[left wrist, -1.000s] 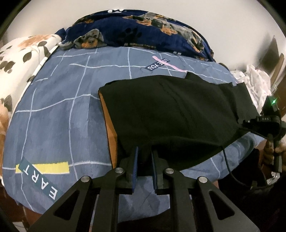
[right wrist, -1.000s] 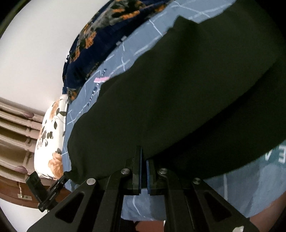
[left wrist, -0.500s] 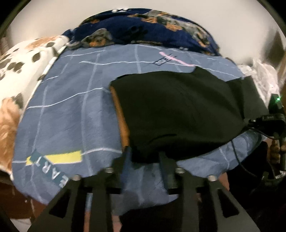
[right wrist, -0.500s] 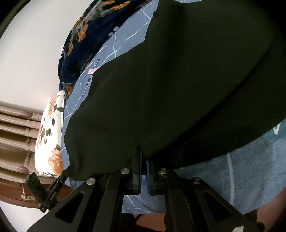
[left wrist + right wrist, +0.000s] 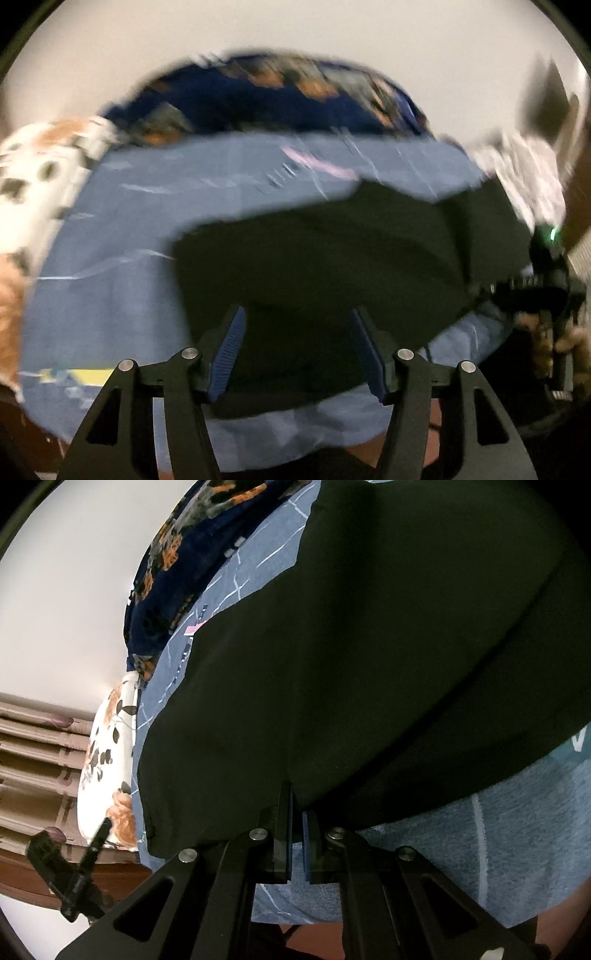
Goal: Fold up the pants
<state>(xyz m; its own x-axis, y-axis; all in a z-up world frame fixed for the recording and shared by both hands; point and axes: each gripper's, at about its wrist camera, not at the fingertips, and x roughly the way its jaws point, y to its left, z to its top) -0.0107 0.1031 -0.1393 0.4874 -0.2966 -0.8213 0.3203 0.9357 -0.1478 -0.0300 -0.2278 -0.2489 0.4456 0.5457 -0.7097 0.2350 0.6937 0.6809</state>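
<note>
Spread over the blue bedsheet [image 5: 110,295] toward its near right part: black pants [image 5: 351,266], long axis left to right across the bed, flowered pillow [image 5: 33,177] at far left, dark patterned blanket [image 5: 266,103] bunched along the far edge. Directly ahead of the left gripper [image 5: 297,347], at the near hem of the cloth, nothing between the ribbed blue pads [image 5: 227,354]: jaws spread wide, straddling the near edge without touching that can be made out, the whole left view smeared by motion. Farther right, at the right end of the garment, the right gripper [image 5: 297,819]: jaws pressed almost together on a fold of the black fabric, the cloth rising away from the pinch and draping back toward the far left. Nearer to the left half of the pants, then, the free left tool; nearer to the right end, and already holding it, the right one. Likely hinge of the next move: that held right end carried leftward along the long axis, with the left side needing a fresh grip or a hold-down. Against a second ago: left jaws then clamped on the near hem, now released and wide, an orange strip along the garment's left edge no longer showing; right pinch unchanged, the lifted cloth filling more of the right view.
</note>
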